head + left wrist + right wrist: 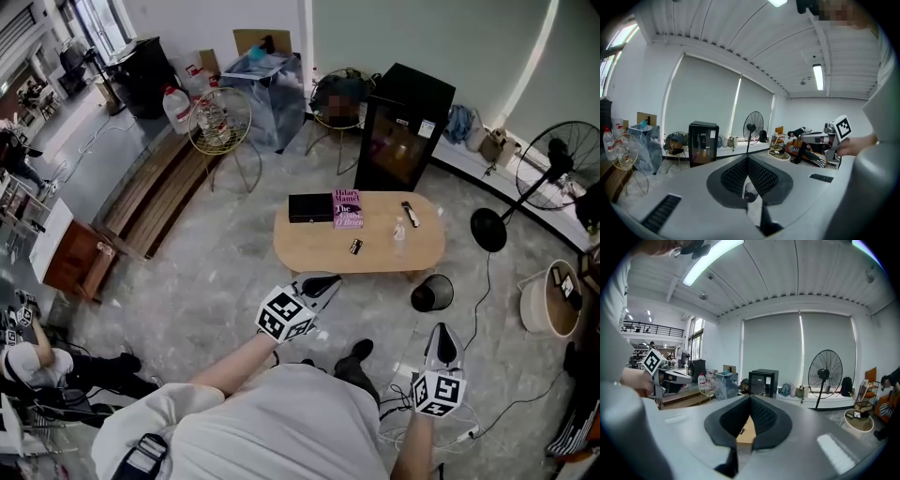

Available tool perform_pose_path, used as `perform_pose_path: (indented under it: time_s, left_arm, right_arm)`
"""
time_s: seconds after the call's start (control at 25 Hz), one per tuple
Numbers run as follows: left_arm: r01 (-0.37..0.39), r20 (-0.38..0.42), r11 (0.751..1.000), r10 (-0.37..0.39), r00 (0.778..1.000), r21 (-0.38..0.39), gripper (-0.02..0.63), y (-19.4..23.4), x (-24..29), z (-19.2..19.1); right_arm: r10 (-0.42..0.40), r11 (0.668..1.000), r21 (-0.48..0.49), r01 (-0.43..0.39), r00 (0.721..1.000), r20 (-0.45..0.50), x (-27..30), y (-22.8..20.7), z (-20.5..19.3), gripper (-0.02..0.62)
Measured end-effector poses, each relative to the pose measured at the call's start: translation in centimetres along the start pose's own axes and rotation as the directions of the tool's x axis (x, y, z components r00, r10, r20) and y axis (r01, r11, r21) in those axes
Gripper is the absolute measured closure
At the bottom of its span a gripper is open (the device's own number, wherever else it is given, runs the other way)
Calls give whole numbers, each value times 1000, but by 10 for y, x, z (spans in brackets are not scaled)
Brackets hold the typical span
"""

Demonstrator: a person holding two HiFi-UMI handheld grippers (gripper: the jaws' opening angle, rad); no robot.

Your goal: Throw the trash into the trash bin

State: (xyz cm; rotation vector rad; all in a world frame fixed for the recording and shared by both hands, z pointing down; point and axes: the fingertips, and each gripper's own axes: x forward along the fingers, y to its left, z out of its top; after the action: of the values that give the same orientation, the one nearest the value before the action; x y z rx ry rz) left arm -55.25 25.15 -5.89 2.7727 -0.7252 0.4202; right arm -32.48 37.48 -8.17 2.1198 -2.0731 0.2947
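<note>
A black trash bin (432, 293) stands on the floor at the near right end of a low oval wooden table (309, 246). On the table lie a black box (310, 207), a purple book (347, 208), a remote (410, 214), a small clear bottle (399, 232) and a small black item (355, 247). My left gripper (327, 280) hovers just short of the table's near left edge, shut and empty. My right gripper (442, 332) hangs shut and empty near the bin. The left gripper view shows its shut tips (748, 159) with the bin (751, 192) below. In the right gripper view the tips (750, 397) meet over the table (746, 430).
A black cabinet (403, 127) stands behind the table, and a standing fan (553, 164) at the right with its base (488, 230) near the table's end. A white basin (553, 300) sits at far right. Cables and a power strip (464, 433) lie by my feet. A wooden bench (159, 197) runs along the left.
</note>
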Motion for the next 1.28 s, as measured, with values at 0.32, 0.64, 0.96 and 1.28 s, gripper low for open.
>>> perform_pose_path:
  time_s: [0.32,0.64,0.96,1.28]
  left_arm:
    - [-24,-1,1000,24,1000,-3,600,0,73,19]
    - [-67,-6,997,67,998,-23,600,1,142,33]
    - [-113,-15,993,112,994,-45,600,-2,194,48]
    - [-139,-42,989,137,990,-52,600,4,227,48]
  right_arm:
    - [43,999,-1,-43,999,-16,57,-58,1,584]
    - [91,996,-1,-91,995,-29,104,-122,1,584]
    - [155,988,9,-155,987,-42,135,-171,1,584]
    - [163,986,36,-162,985,-51,148,-205,-10,584]
